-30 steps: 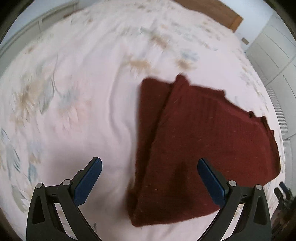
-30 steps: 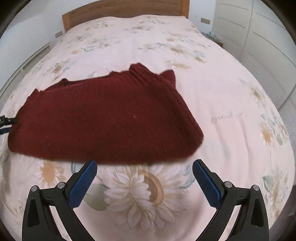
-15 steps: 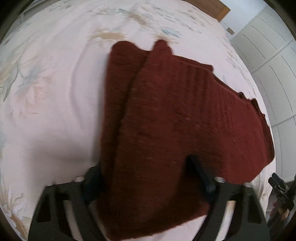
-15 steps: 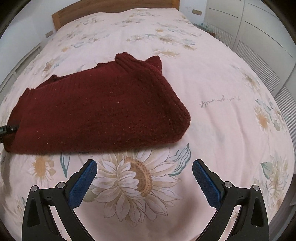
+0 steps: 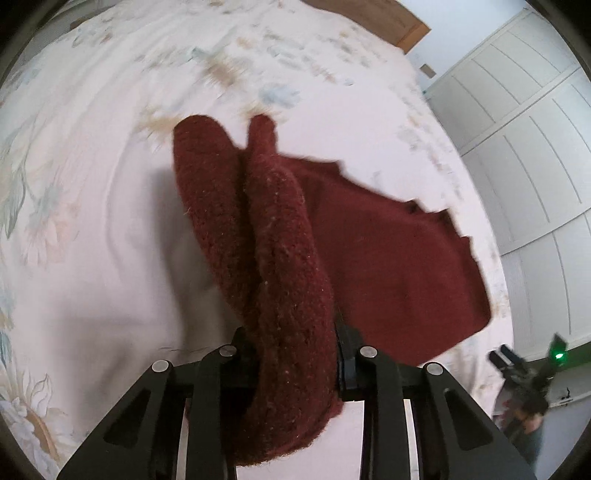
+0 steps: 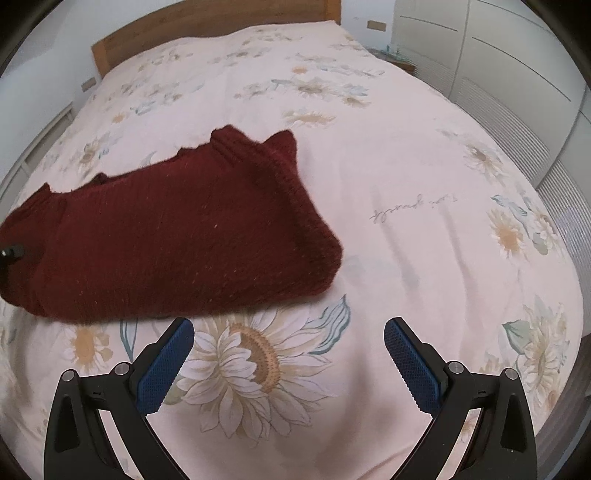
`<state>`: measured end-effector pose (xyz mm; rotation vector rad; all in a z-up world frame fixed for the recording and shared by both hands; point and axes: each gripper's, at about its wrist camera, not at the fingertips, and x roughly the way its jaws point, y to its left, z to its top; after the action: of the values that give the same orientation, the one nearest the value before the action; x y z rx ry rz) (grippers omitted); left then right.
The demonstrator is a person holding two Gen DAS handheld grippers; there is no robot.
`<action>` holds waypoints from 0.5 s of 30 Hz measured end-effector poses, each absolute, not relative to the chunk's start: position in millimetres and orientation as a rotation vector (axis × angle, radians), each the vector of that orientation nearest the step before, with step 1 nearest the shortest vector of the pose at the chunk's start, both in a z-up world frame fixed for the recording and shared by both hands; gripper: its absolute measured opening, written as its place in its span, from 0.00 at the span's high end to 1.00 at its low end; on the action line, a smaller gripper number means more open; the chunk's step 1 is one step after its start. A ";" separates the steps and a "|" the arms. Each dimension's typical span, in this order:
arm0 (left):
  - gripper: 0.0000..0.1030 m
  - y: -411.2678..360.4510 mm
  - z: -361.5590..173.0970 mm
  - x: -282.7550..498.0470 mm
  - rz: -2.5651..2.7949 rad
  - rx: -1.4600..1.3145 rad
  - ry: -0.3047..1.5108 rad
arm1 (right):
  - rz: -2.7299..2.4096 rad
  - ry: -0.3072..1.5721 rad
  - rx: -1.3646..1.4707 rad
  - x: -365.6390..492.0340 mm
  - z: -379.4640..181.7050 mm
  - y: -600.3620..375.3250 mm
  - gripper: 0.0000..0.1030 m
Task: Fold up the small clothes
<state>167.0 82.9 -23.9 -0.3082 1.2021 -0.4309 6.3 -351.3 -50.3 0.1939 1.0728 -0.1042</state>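
Note:
A dark red knitted sweater (image 6: pixel 177 236) lies folded on the floral bedspread (image 6: pixel 406 166). In the left wrist view my left gripper (image 5: pixel 295 354) is shut on the near edge of the sweater (image 5: pixel 280 258), which bunches up and rises between the jaws and hides the pads. The rest of the sweater spreads to the right. In the right wrist view my right gripper (image 6: pixel 288 362) is open and empty, just in front of the sweater's near edge over a printed sunflower. A small part of the left gripper (image 6: pixel 11 253) shows at the sweater's left end.
The bed has a wooden headboard (image 6: pixel 207 26) at the far end. White wardrobe doors (image 5: pixel 535 155) stand along the right side. Bare bedspread lies to the right of the sweater.
My left gripper moved onto the sweater's edge and shut on it, lifting the fabric. My right gripper stayed open and drew a little closer to the sweater.

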 end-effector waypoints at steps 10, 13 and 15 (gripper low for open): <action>0.78 -54.0 62.5 187.1 -0.606 -0.203 1.142 | -0.121 1.006 0.265 2.1 -32.7 -393.2 0.00; 0.79 -115.7 64.8 197.5 -0.653 -0.161 1.140 | -0.131 0.984 0.285 0.6 -26.0 -408.3 0.00; 0.79 -153.6 57.4 199.4 -0.679 -0.128 1.150 | -0.144 0.978 0.287 -0.8 -24.0 -416.8 0.00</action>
<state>199.4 -153.6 57.4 -0.1279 1.1502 -0.6786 -0.8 -416.8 -24.0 0.2872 0.9780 -0.1436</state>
